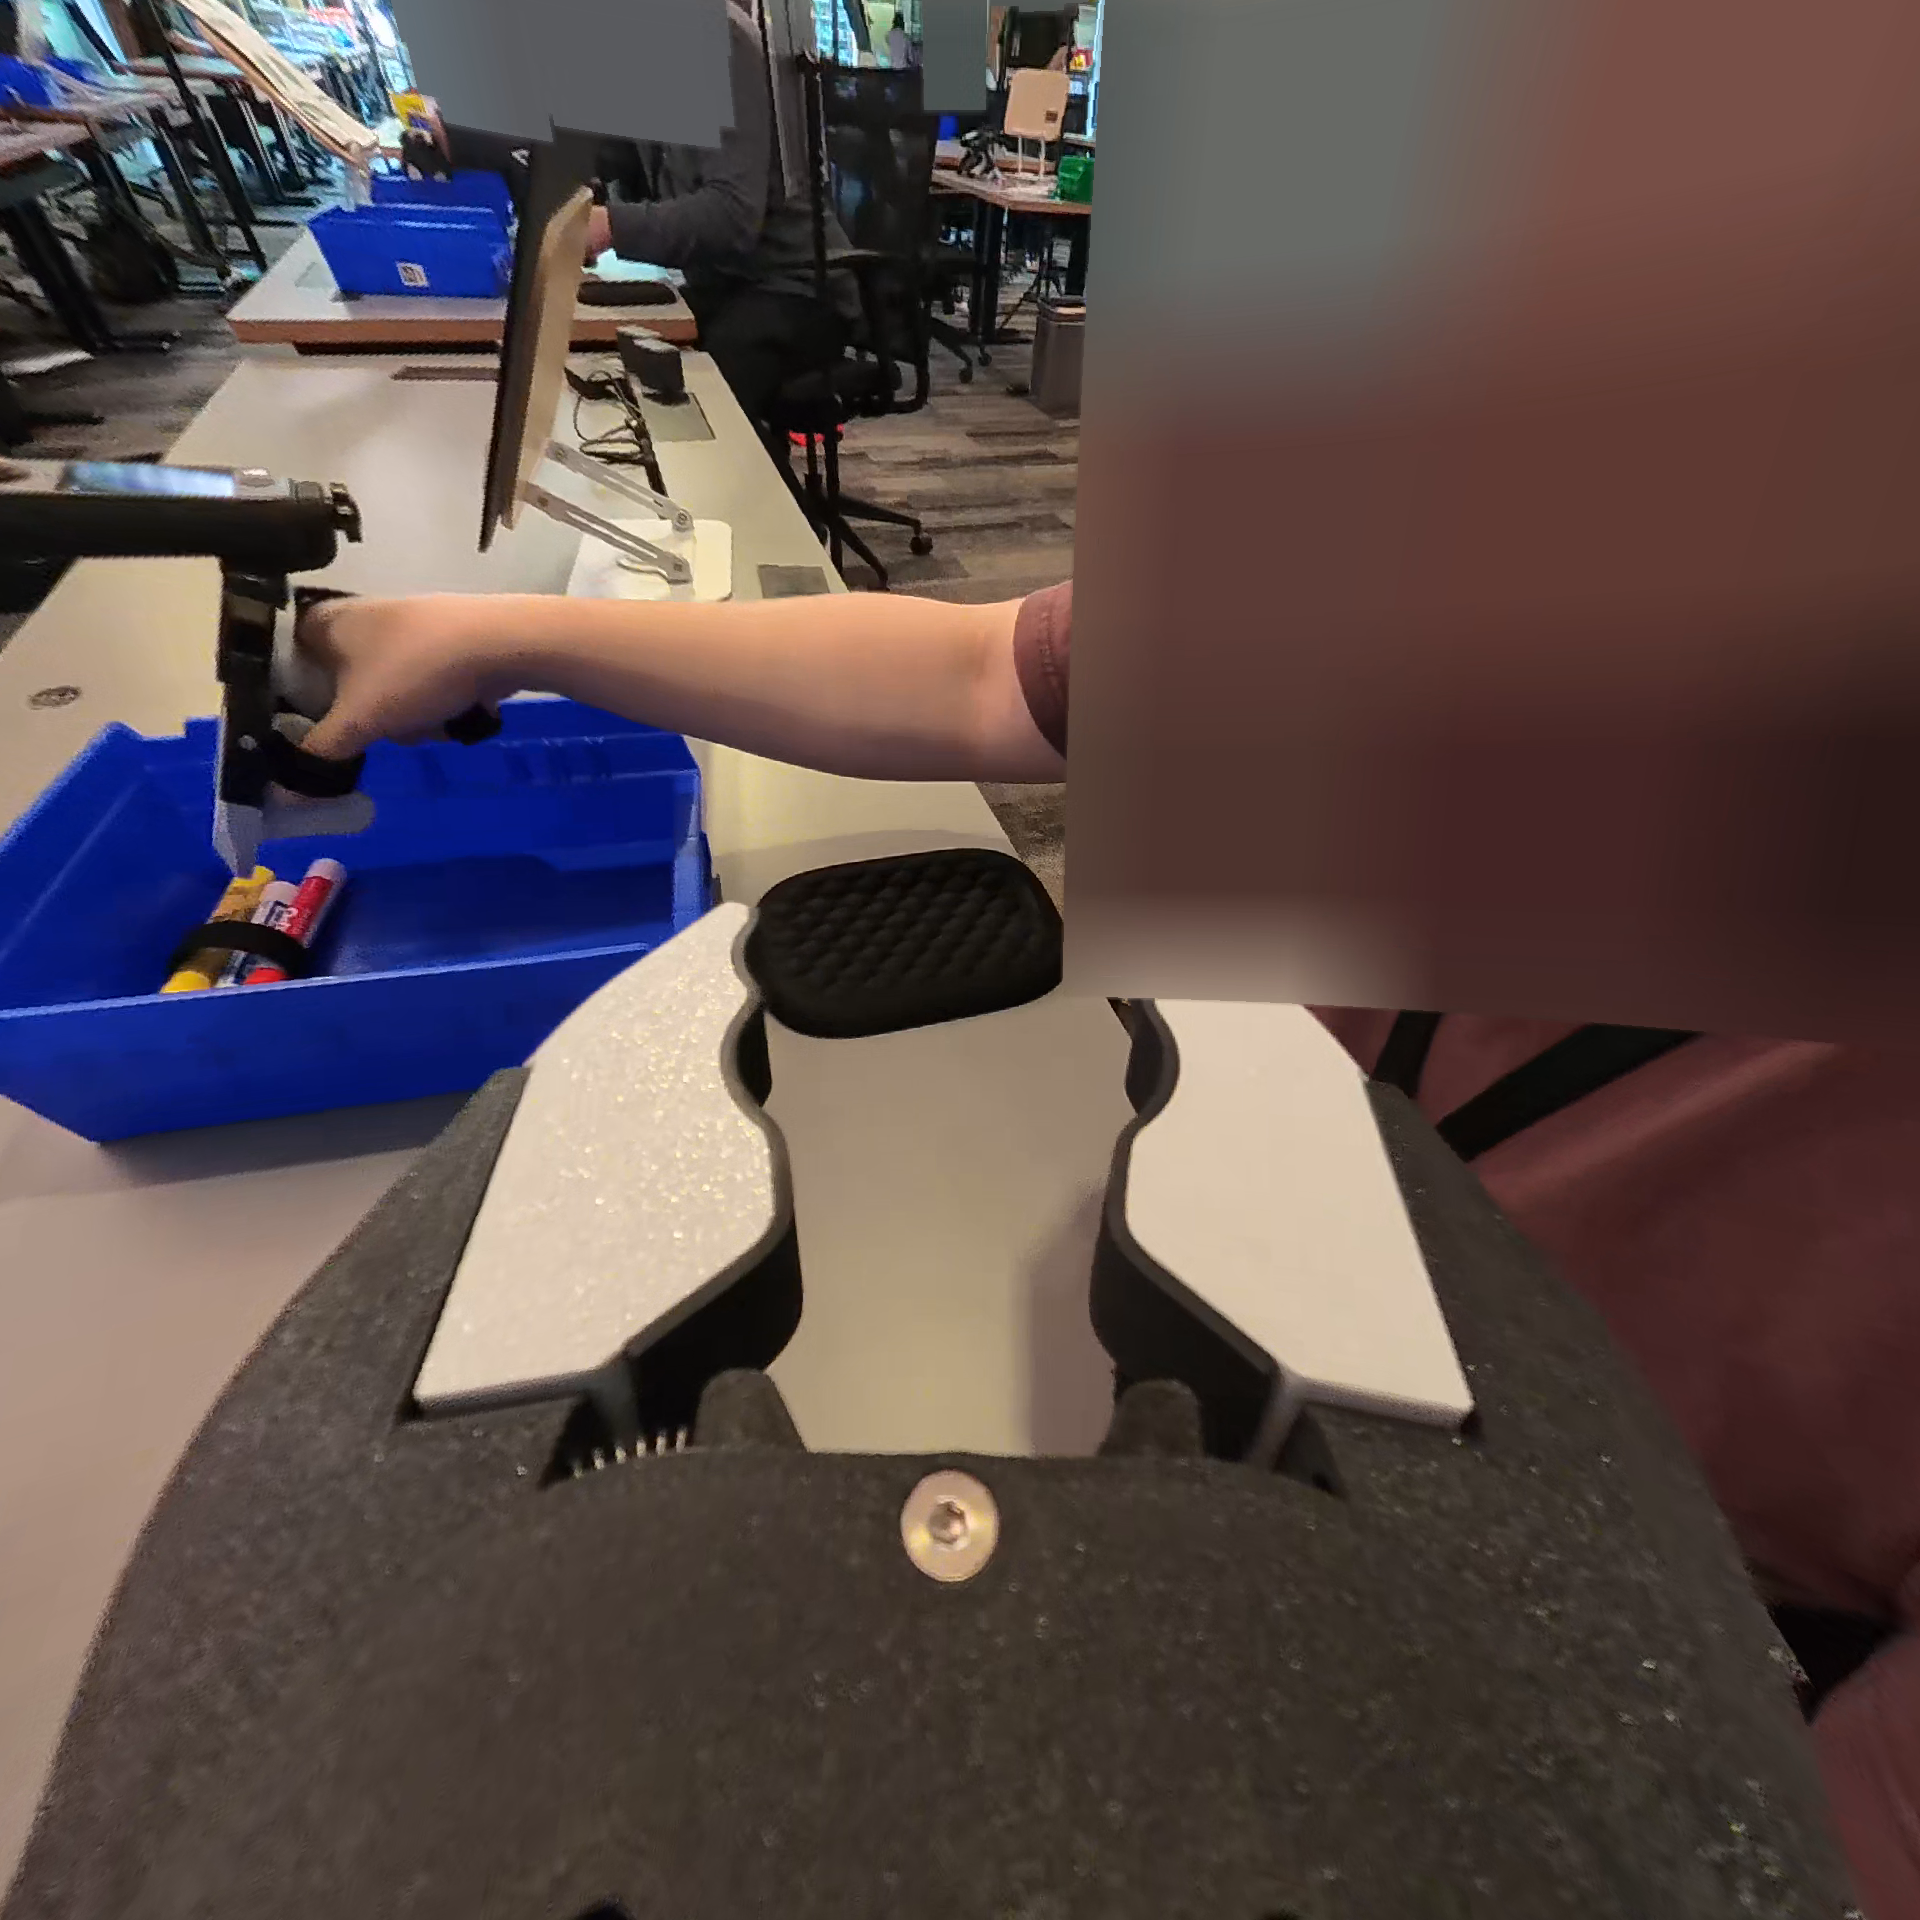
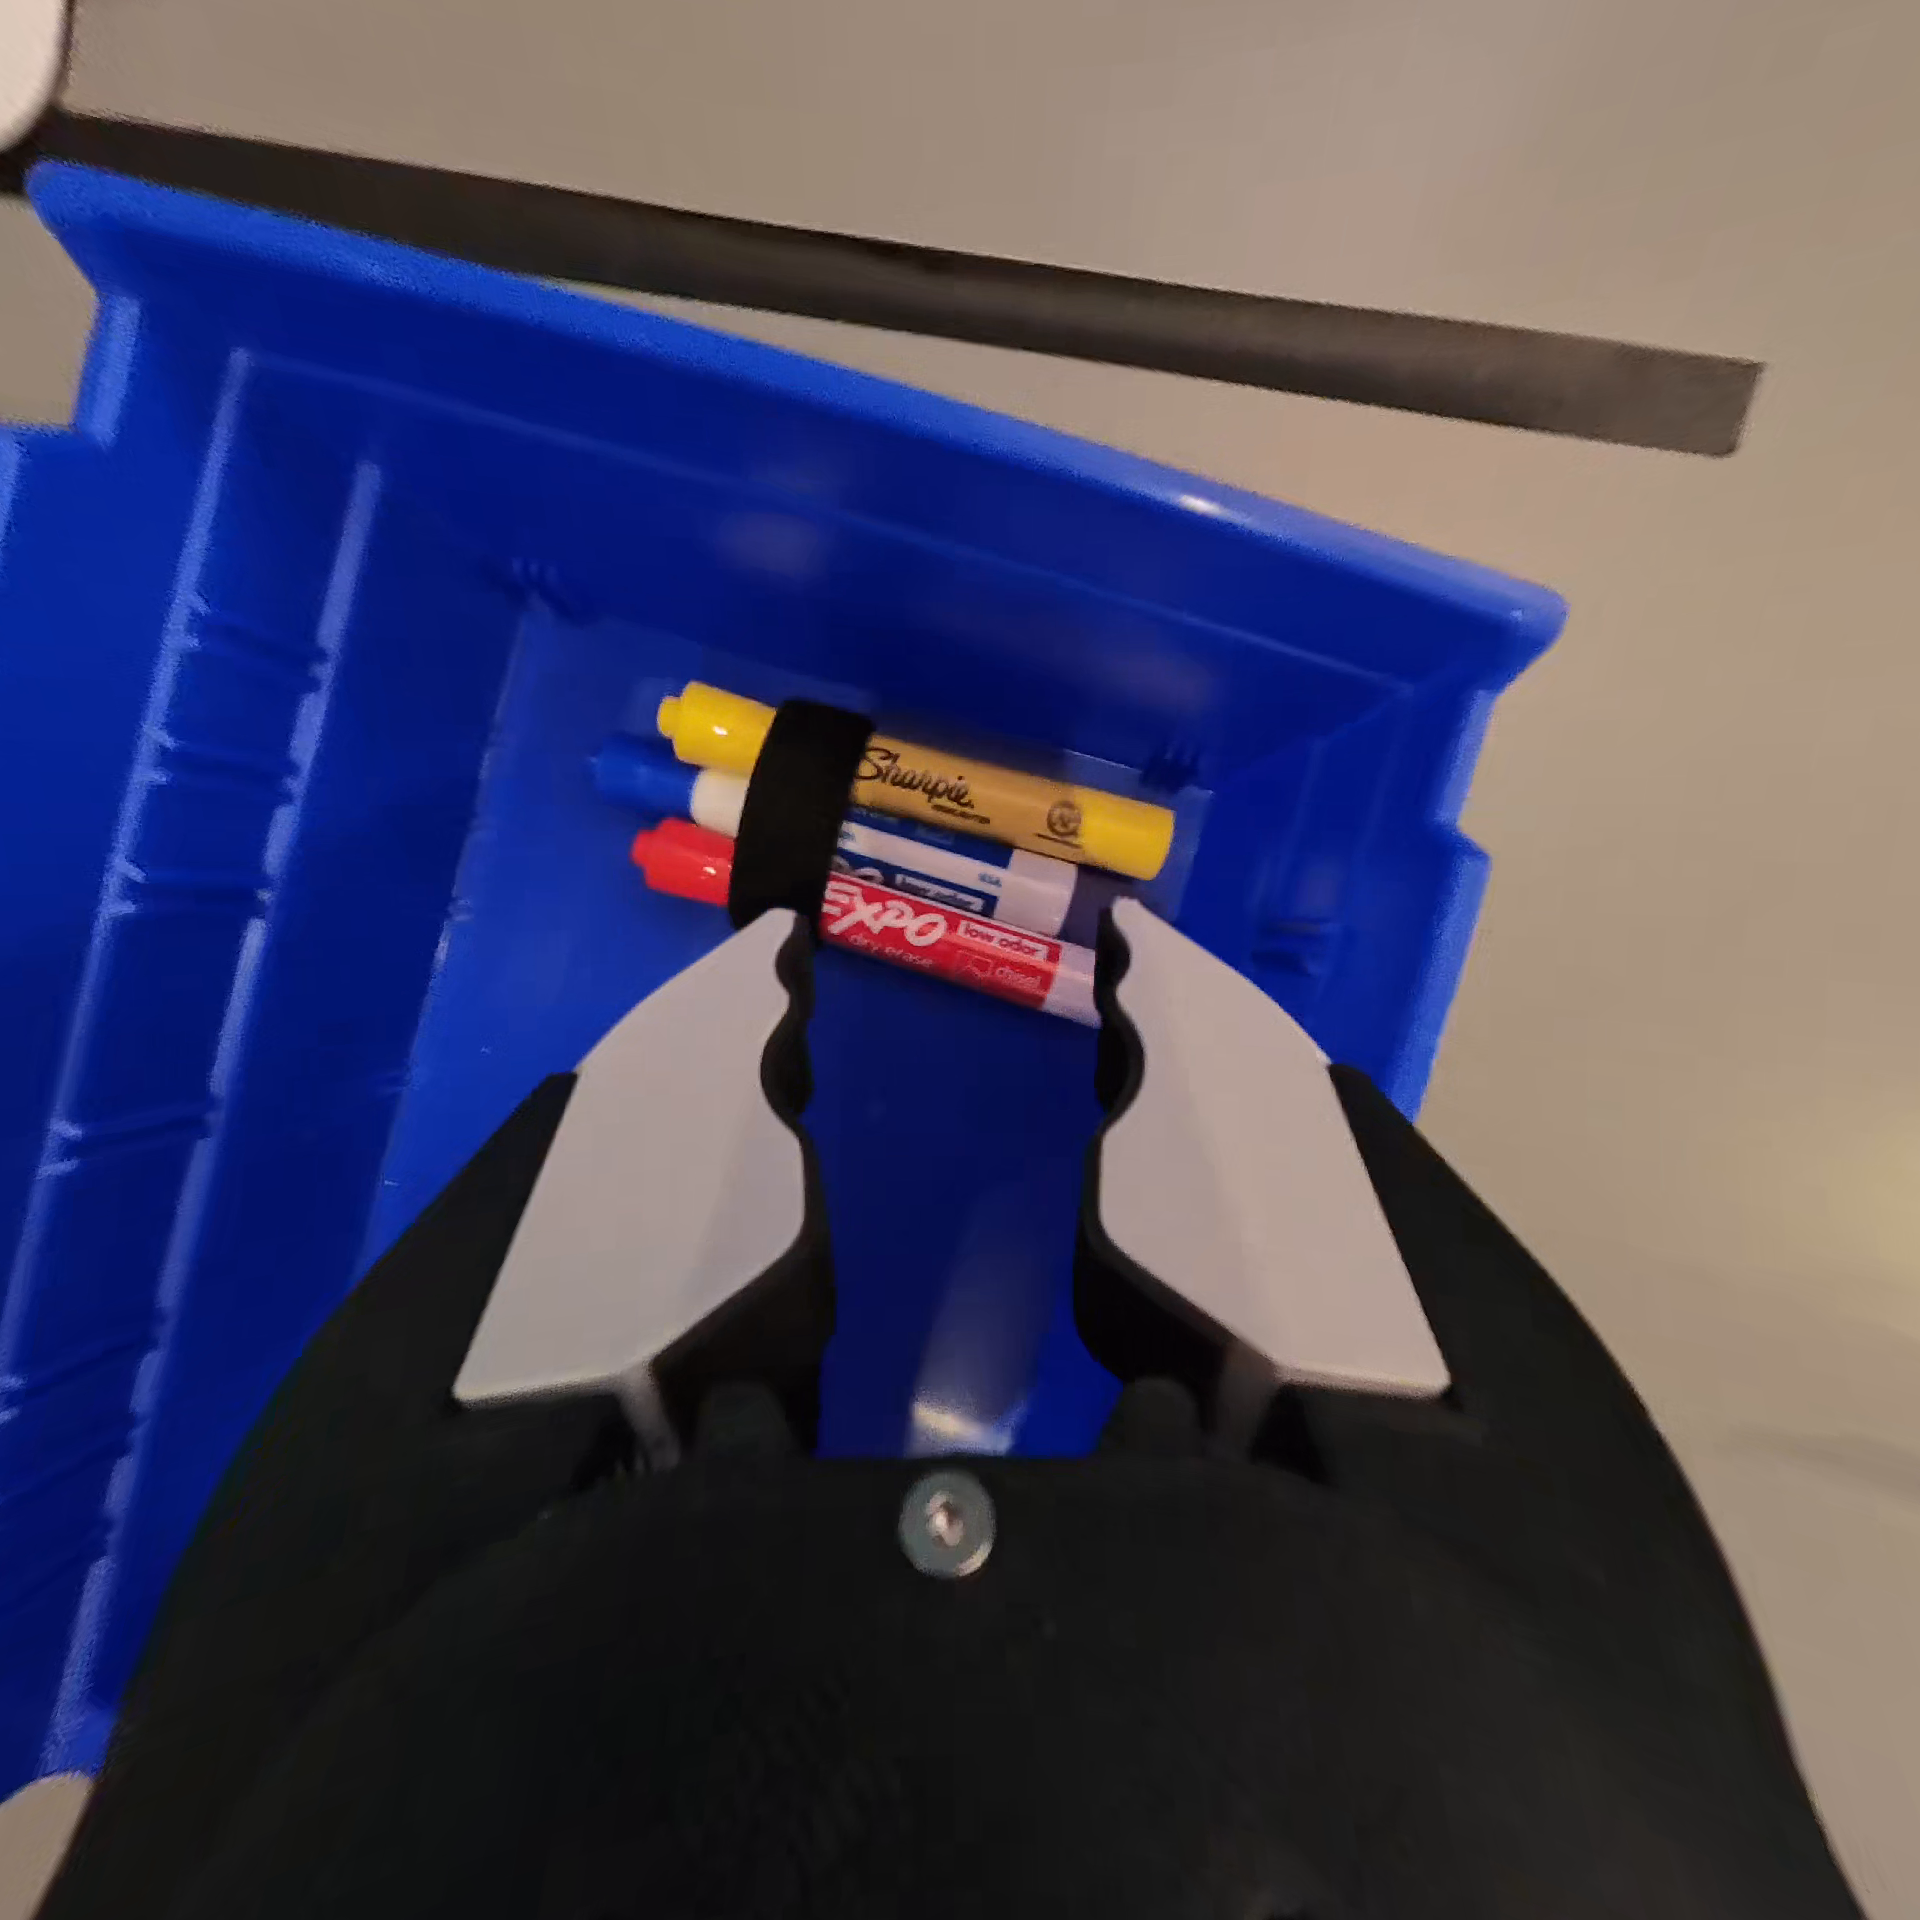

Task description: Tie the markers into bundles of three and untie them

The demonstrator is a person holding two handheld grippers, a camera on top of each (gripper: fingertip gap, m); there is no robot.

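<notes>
1. Broadly, the grey desk [image 1: 914,1195] carries a blue bin [image 2: 260,727] near its front edge.
2. Left gripper [image 1: 940,997] hovers over bare desk, jaws spread, empty.
3. Right gripper [image 2: 945,935] reaches into the bin, jaws spread, holding nothing.
4. Three markers [image 2: 935,842], yellow, blue and red, lie bound by a black strap [image 2: 795,816] against the bin's end wall.

Glossy blue plastic bin [image 2: 935,499] (matt cloth strap [image 2: 795,816])
</notes>
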